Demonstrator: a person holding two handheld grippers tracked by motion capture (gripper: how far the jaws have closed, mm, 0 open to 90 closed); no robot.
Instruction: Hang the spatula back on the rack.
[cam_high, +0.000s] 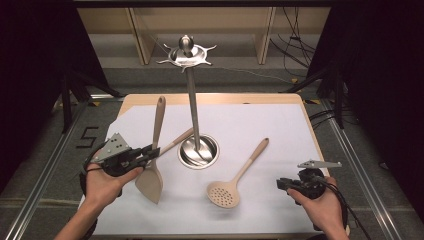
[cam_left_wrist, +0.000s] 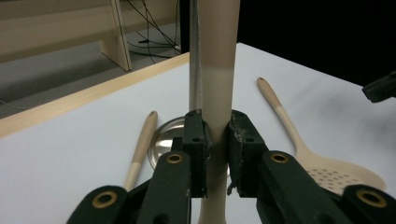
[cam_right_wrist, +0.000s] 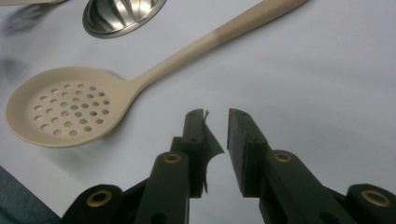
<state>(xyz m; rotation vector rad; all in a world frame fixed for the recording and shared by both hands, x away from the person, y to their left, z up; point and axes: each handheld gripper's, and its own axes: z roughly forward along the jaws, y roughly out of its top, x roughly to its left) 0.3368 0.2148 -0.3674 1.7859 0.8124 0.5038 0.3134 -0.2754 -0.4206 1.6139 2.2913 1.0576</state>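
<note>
**Spatula clamped and lifted at the left, slotted spoon flat on the sheet**

Nearest, at the lower right of the high view, the right gripper (cam_high: 281, 184) rests in the person's hand with its jaws parted and nothing between them; in the right gripper view its jaws (cam_right_wrist: 216, 135) hover over bare white paper (cam_right_wrist: 327, 84), just short of the slotted spoon (cam_right_wrist: 65, 112).

At the lower left of the high view, the left gripper (cam_high: 152, 151) is clamped on the handle of the spatula (cam_high: 155, 150). The spatula stands nearly upright, blade down just above the paper, handle pointing toward the upper part of the frame. In the left gripper view the pads press the handle (cam_left_wrist: 218, 93) from both sides.

In the middle of the frame, the slotted spoon (cam_high: 235, 180) lies flat on the paper, bowl toward the bottom, handle slanting to the upper right.

Just beyond, the steel stand (cam_high: 194, 115) rises from its round base at the centre, with another wooden utensil (cam_high: 176, 142) lying beside the base, partly behind the spatula. The stand's hook crown sits at the top centre.
</note>
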